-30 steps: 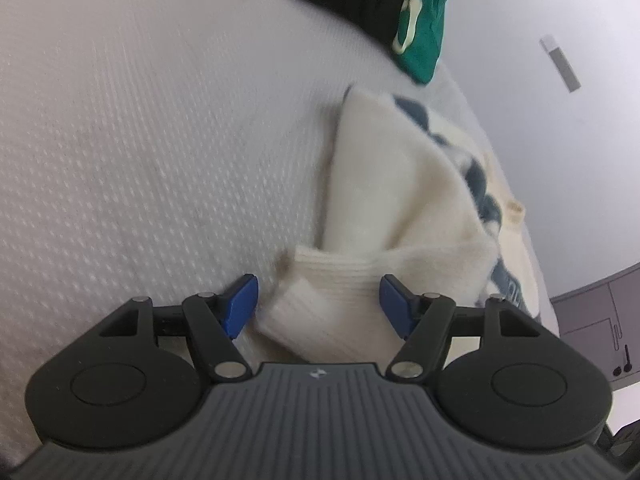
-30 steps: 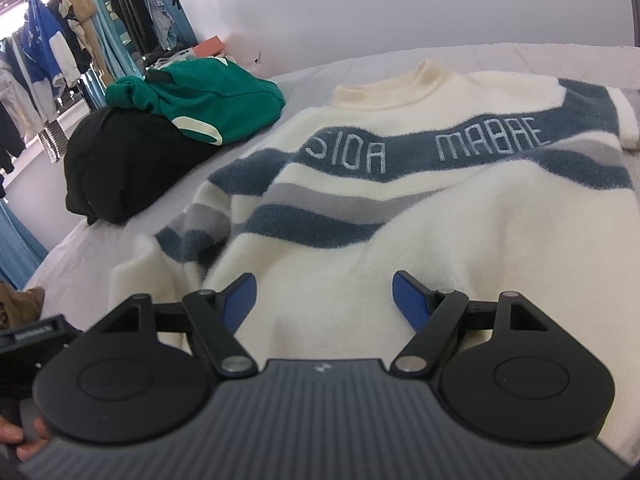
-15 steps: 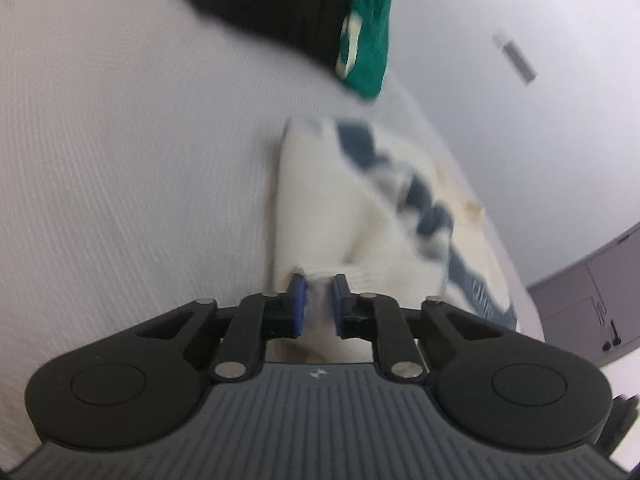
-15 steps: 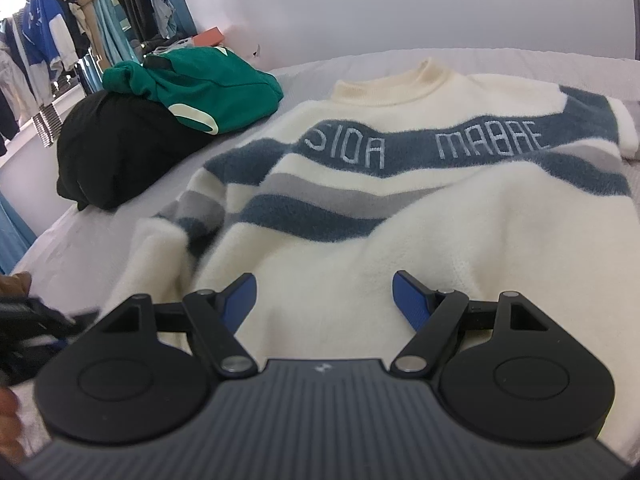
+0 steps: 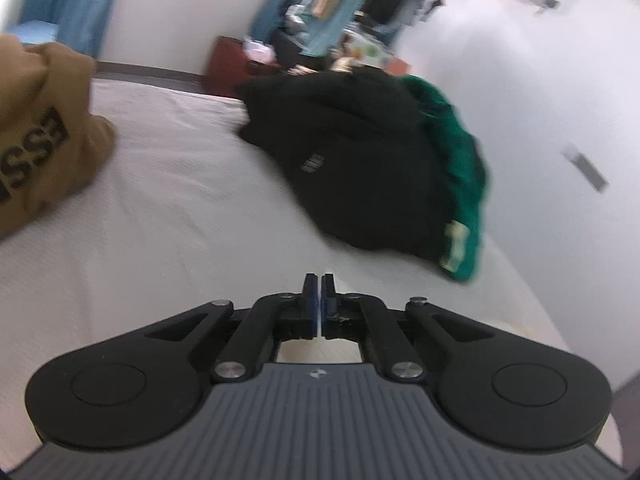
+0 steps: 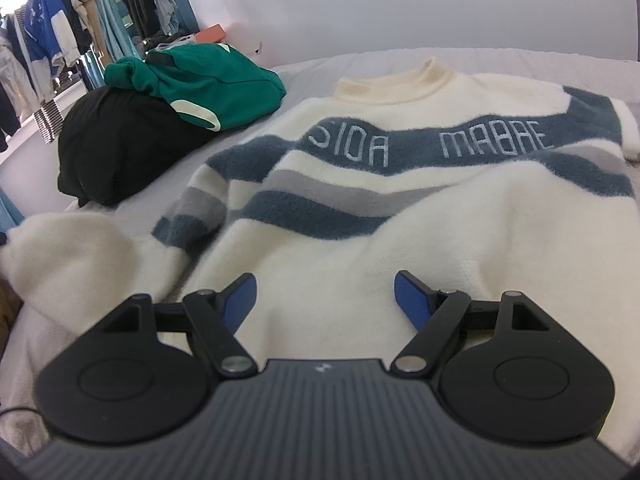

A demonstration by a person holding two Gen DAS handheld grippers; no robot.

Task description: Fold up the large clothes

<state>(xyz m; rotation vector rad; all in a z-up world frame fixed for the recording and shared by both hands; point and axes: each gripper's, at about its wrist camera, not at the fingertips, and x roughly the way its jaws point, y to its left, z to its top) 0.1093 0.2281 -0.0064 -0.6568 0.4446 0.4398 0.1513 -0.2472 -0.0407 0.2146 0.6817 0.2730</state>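
Note:
A cream sweater (image 6: 460, 240) with blue and grey stripes and pale lettering lies face up on the white bed (image 6: 520, 60). Its left sleeve (image 6: 68, 252) is lifted and bunched at the left edge of the right wrist view. My right gripper (image 6: 324, 296) is open and empty, low over the sweater's lower body. My left gripper (image 5: 319, 300) has its jaws shut with a sliver of cream fabric (image 5: 320, 346) showing behind them; the sweater itself is out of the left wrist view.
A black garment (image 5: 352, 160) with a green one (image 5: 460, 184) against it lies on the bed (image 5: 180, 200) ahead of the left gripper. A tan hoodie (image 5: 44, 128) is at the far left. A rack of hanging clothes (image 6: 60, 32) stands beyond the bed.
My left gripper closed on the sleeve cuff, then lifted and swung so its view left the sweater. The sleeve now stands bunched at the left. The right gripper barely moved.

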